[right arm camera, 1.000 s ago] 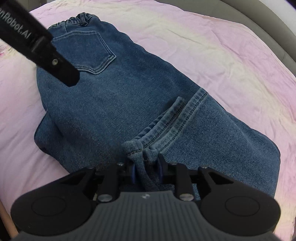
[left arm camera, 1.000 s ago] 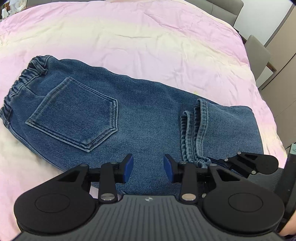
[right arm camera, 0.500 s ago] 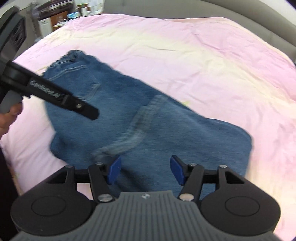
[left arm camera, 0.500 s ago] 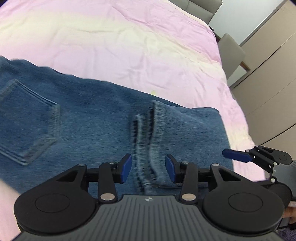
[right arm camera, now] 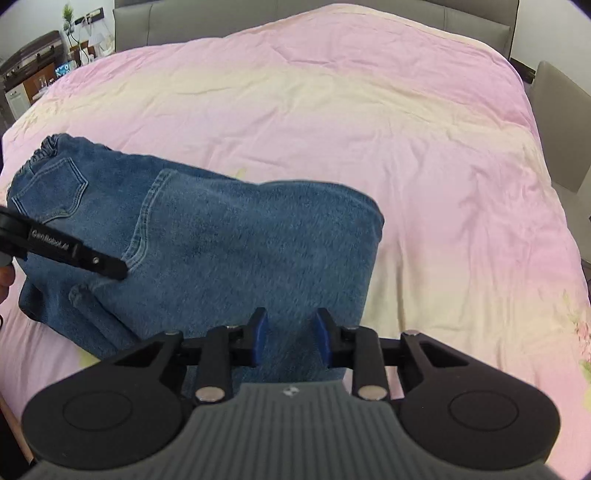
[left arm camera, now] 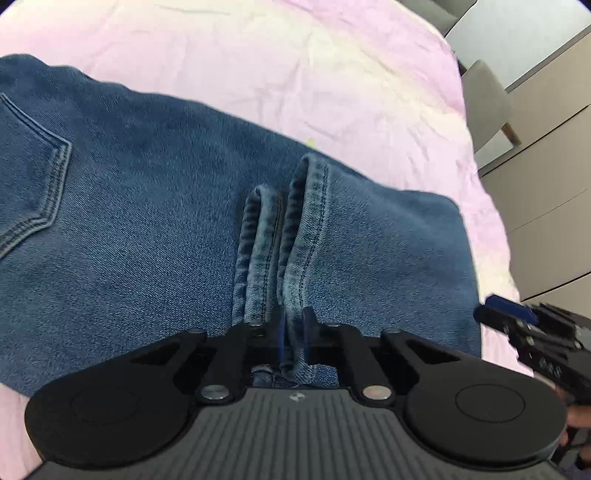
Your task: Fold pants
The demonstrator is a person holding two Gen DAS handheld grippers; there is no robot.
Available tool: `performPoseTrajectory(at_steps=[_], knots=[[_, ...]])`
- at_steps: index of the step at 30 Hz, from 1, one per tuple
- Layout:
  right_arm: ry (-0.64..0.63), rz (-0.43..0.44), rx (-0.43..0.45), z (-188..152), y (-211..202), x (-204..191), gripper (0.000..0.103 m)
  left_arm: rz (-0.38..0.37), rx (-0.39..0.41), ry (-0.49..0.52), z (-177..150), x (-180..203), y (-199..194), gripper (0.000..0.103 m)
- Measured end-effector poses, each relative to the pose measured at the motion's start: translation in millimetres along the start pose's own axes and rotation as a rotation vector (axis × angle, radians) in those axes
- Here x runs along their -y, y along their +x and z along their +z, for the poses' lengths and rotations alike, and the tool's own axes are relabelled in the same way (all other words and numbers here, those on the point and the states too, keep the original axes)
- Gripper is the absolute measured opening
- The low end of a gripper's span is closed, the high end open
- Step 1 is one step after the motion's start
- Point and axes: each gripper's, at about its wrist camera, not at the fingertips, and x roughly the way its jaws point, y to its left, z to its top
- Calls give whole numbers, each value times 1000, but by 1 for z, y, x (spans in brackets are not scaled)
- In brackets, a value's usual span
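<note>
bed: pink and pale-yellow sheet (right arm camera: 369, 129), a bit wrinkled, grey headboard (right arm camera: 295, 18) at the far end, grey chair (left arm camera: 487, 103) off the right side

jeans: my jeans (right arm camera: 240, 240) lie on the near left part of the sheet, already folded over once, elastic waistband (right arm camera: 40, 151) at the far left, back pocket (right arm camera: 51, 192) facing up

hems: the two leg hems (left arm camera: 280, 251) sit side by side across the middle of the jeans, running from the far edge toward me

fold edge: the folded end of the jeans (right arm camera: 373, 236) is on the right, with bare sheet beyond it

left gripper: my left gripper (left arm camera: 293, 338) is pinched shut on the near end of the hems, denim bunched between the blue pads (left arm camera: 282, 338)

right gripper: my right gripper (right arm camera: 290, 338) sits over the near right part of the jeans, jaws closing with a clear gap left; denim shows in that gap, but the pads aren't pressing it as far as I can see

cross views: the right gripper pokes in at the right edge of the left camera (left arm camera: 517, 321), the left one at the left edge of the right camera (right arm camera: 74, 251)

hand: my fingers (left arm camera: 576, 417) peek out low on the right, behind the gripper body
</note>
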Motion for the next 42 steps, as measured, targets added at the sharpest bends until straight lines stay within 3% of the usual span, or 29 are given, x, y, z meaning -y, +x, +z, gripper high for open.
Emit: performPoseTrajectory(at_steps=[5,8,15,18,19,21,23,25,34,38,42], knots=[[25,-23,25,27,17,21,15,28,5,25,1,2,-22,3],[50,-1,-10,35,38,29,15,65,-31,53,2,3,-19,3],[-1,11,-129,33,109,6,15,114,-107,45,0,-7,11,3],[90,59,-145,28,122,21,15,100,-131,33,4,-7,15,7],[85,62,-147,30,119,21,15,95,-127,49,6,-6,12,11],[40,48,-139,33,112,17,14,79,-91,75,9,-7,1,30],[25,45,-113,35,97,16,15,58,-39,67,11,-13,-9,62],[46,65,-82,34,78,16,16,25,-10,31,13,-19,-11,75],[62,18,-19,0,15,20,16,-19,43,-102,25,-35,28,85],[184,92,-89,-24,12,26,16,-19,39,-87,35,-29,33,84],[150,115,-191,-55,28,7,17,11,33,-80,40,-26,35,84]])
